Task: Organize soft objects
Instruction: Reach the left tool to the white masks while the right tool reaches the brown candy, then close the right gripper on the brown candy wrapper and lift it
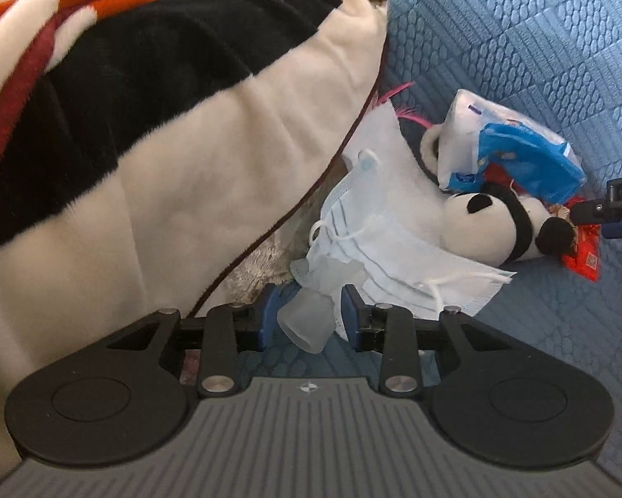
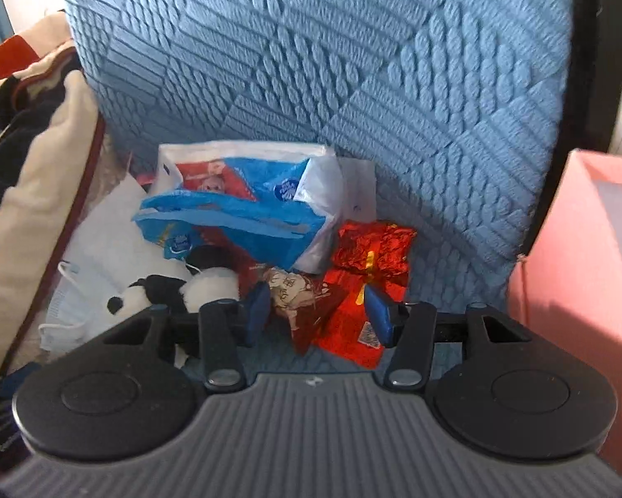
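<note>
So this all sits on a blue quilted sofa, in the corner where the seat meets the backrest. The left gripper is low over the seat with its blue-padded jaws part way apart, and a small translucent frosted plastic cup sits in the gap between them. Whether the pads actually press on the cup I can't tell; there looks to be a sliver of space on both sides. Right behind the cup lies a pale blue pleated face mask with white ear loops, on top of a white sheet.

Past the mask there's a little black-and-white panda plush toy lying on its side, and leaning on the backrest above it a blue-and-white soft pack of tissues. A big fleece blanket in black, cream and red fills the whole left half of the left wrist view.

The right gripper hovers over crinkly red foil snack packets, jaws spread roughly half way, one pad on each side of the packets, not pinching anything as far as I can see. The panda sits just left of it, tissue pack behind. A pink box stands at the right edge beside the sofa.
</note>
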The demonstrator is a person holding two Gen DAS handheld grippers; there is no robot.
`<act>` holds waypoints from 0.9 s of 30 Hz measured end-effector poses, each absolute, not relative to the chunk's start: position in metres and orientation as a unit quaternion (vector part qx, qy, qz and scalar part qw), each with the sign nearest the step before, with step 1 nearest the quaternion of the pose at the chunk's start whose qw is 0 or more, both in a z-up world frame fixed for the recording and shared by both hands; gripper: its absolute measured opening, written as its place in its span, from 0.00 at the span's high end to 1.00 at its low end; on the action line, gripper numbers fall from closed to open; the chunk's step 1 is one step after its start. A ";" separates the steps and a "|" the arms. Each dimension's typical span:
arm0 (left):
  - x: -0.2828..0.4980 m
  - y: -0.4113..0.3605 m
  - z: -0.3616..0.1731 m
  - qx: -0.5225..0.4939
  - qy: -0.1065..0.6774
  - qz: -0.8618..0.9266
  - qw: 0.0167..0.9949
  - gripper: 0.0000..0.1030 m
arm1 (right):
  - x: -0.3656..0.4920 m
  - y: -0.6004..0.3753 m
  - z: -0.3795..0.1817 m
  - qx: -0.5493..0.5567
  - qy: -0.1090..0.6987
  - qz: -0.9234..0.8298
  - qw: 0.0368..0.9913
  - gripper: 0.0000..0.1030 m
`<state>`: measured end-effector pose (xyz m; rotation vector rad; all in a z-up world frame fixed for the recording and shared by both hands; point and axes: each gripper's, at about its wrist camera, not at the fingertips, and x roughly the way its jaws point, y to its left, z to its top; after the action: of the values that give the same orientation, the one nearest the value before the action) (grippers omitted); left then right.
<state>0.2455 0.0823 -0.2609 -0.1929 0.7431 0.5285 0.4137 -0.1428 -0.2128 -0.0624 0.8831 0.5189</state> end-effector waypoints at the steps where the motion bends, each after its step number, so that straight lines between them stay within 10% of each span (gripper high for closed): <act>1: 0.246 0.083 -0.262 -0.093 0.360 0.255 0.892 0.63 | 0.416 -0.142 -0.216 -0.027 0.430 0.250 0.867 0.48; 12: 0.247 0.084 -0.268 -0.094 0.360 0.253 0.893 0.62 | 0.420 -0.134 -0.234 -0.039 0.454 0.278 0.846 0.50; 27: 0.240 0.092 -0.259 -0.100 0.351 0.248 0.898 0.76 | 0.415 -0.121 -0.230 -0.061 0.454 0.280 0.844 0.81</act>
<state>0.2398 0.0919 -0.2594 -0.2076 0.7260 0.5132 0.4153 -0.1214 -0.2304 -0.1283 0.9594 0.5903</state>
